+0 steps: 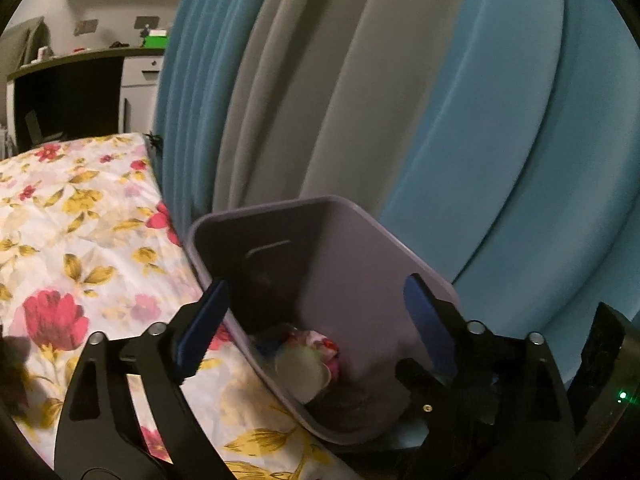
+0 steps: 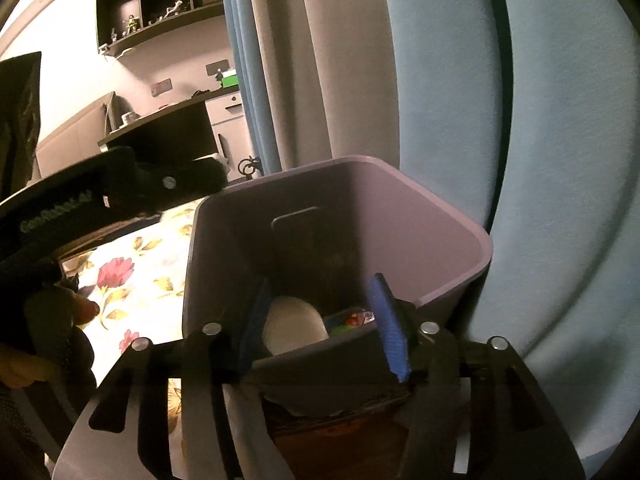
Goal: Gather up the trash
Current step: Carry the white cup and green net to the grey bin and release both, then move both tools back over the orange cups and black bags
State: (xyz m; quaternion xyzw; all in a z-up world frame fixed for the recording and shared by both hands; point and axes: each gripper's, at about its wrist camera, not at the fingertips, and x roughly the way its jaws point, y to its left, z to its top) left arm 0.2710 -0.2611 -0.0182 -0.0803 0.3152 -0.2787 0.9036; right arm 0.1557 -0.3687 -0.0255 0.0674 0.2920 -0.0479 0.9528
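**Bin**: 1 grey-lilac plastic tub with a handle slot, standing between the bed and the curtain. Seen open-topped from both wrists; in the right wrist view it fills the centre.

**Trash in bin:** 1 pale round cup or lid, lying at about 8 o'clock on the bin floor in the right wrist view; 1 crumpled coloured wrapper just beside it at about 3 o'clock of the cup. Darker items lie under them, too dim to name.

**Left gripper**: jaws spread wide, nothing between the pads. It straddles the bin's near-left wall, 1 pad outside over the bedsheet, 1 over the bin's inside.

**Right gripper**: jaws about half apart, nothing held. It points down into the bin mouth, with the cup and wrapper showing between the pads but lower down, apart from them.

**Bedsheet**: floral, at 9 o'clock of the bin. The stretch in view carries no loose trash.

**Curtain**: blue and grey folds behind the bin, 12 to 3 o'clock.

**Progress, judged:** at least 2 pieces are in the bin and both grippers are empty, so the drop looks done. Whether more trash remains elsewhere cannot be told; the visible bed shows none.
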